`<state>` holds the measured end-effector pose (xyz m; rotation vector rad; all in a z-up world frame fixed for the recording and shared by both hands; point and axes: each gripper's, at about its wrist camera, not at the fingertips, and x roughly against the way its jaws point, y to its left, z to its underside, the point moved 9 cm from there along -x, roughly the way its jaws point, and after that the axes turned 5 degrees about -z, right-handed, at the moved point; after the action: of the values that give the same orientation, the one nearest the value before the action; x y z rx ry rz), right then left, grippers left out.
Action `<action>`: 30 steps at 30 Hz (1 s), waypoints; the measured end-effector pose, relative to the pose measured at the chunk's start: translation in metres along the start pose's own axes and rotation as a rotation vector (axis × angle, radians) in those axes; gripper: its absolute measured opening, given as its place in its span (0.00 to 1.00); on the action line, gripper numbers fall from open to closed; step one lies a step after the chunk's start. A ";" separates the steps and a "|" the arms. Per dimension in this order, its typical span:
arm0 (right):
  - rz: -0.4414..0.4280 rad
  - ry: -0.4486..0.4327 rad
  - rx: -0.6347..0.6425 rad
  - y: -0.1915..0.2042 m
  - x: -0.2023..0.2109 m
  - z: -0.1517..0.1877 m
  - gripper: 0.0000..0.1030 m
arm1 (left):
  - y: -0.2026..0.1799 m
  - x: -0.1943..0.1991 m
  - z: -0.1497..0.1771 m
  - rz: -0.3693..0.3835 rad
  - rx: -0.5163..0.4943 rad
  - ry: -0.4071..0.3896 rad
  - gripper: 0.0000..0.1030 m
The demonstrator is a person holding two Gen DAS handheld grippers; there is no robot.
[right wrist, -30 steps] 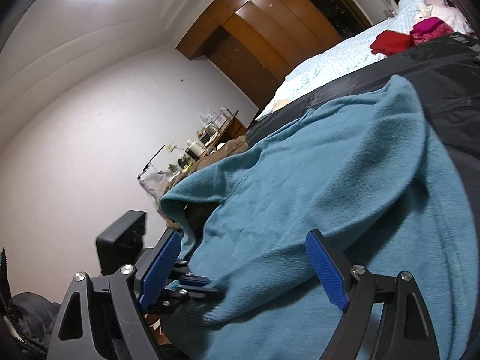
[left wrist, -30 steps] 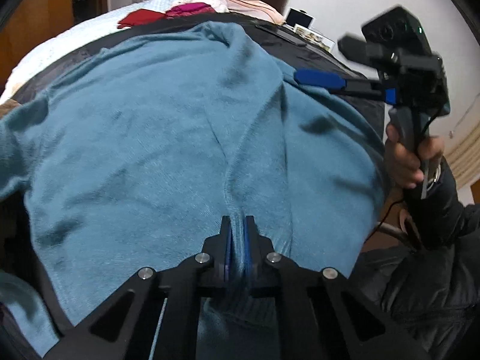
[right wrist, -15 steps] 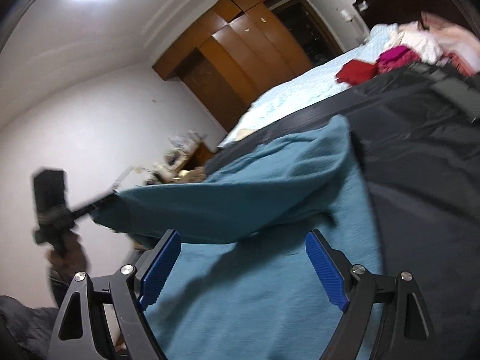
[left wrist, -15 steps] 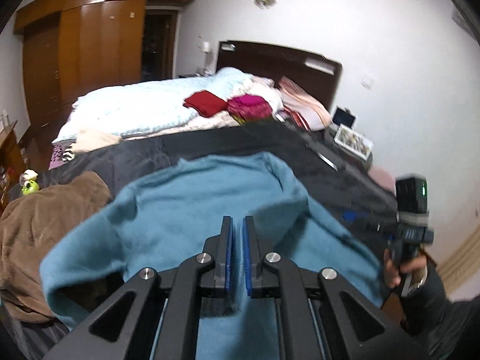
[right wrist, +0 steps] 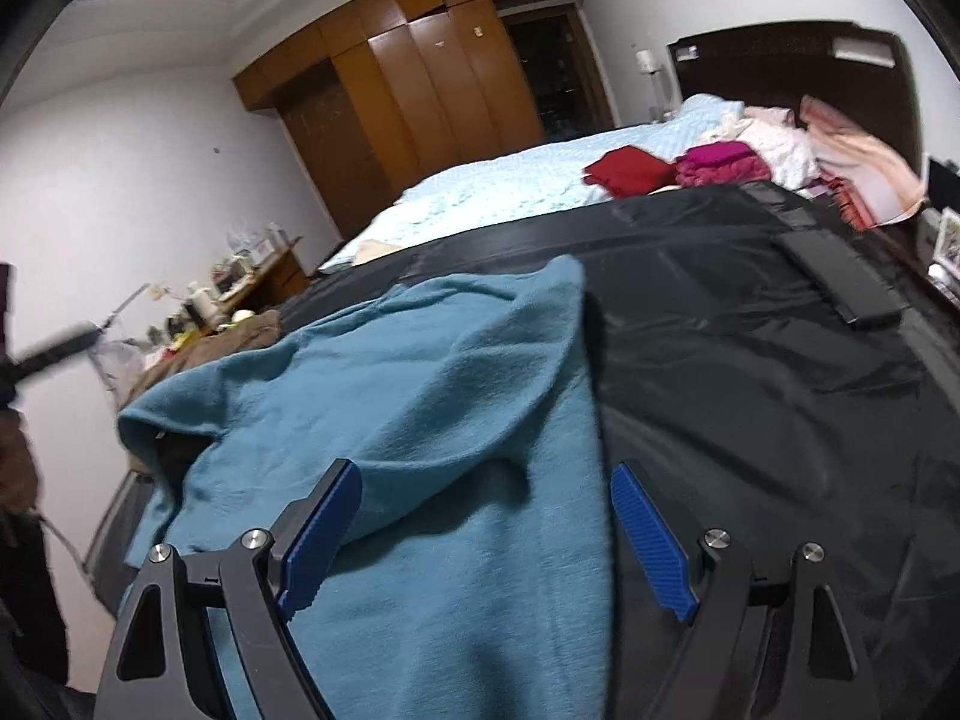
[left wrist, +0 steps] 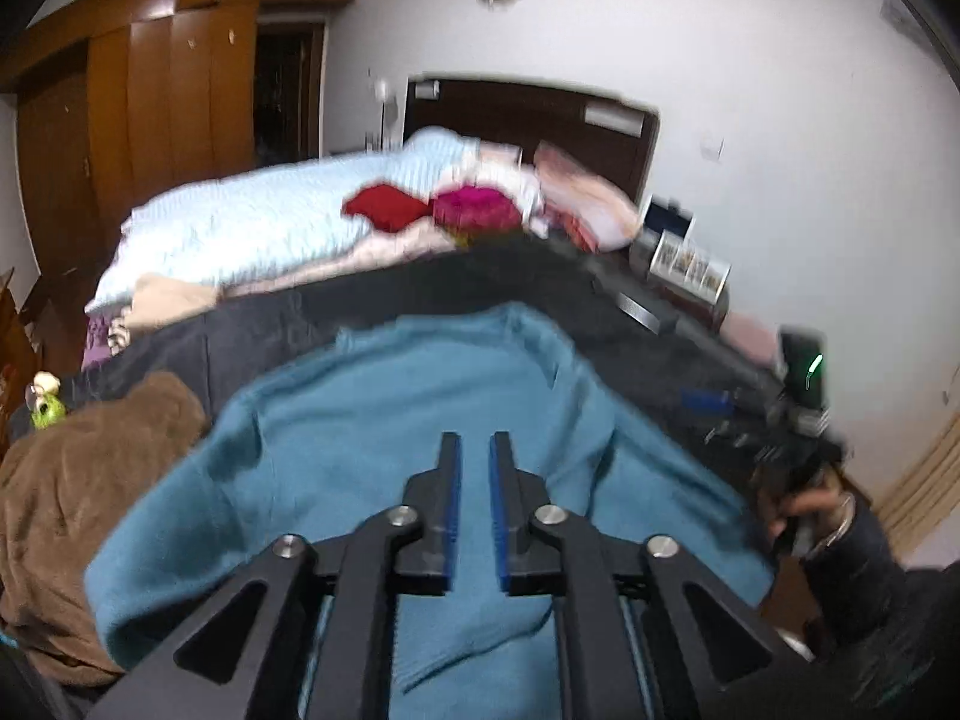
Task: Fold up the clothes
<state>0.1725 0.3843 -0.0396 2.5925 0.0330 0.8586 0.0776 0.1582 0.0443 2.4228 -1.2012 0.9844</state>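
Bottom centre of the left wrist view: left gripper (left wrist: 474, 468) now slightly parted, hem let go. Teal sweater (left wrist: 384, 420) folded over itself mid-frame on black sheet (right wrist: 750, 360). Right gripper (right wrist: 486, 510) spread wide, empty. One fold looks done.

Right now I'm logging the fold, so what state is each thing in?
Sweater: partly folded, rumpled, on the black sheet.
Left gripper: slightly open, holding nothing.
Right gripper: open wide, above the sweater's edge.
Brown garment: crumpled, unfolded, beside the sweater.
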 end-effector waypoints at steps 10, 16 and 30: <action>-0.021 0.049 0.034 0.020 -0.018 0.013 0.85 | 0.048 -0.077 0.089 -0.044 0.100 0.220 0.68; -0.035 0.070 0.056 0.032 -0.026 0.018 0.85 | 0.054 -0.105 0.120 -0.066 0.004 0.256 0.68; -0.042 0.054 0.037 0.028 -0.027 0.019 0.85 | 0.020 -0.096 0.133 -0.029 -0.092 0.277 0.18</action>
<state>0.1584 0.3473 -0.0579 2.5930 0.1191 0.9215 0.0819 0.1375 -0.1192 2.1421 -1.0859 1.1816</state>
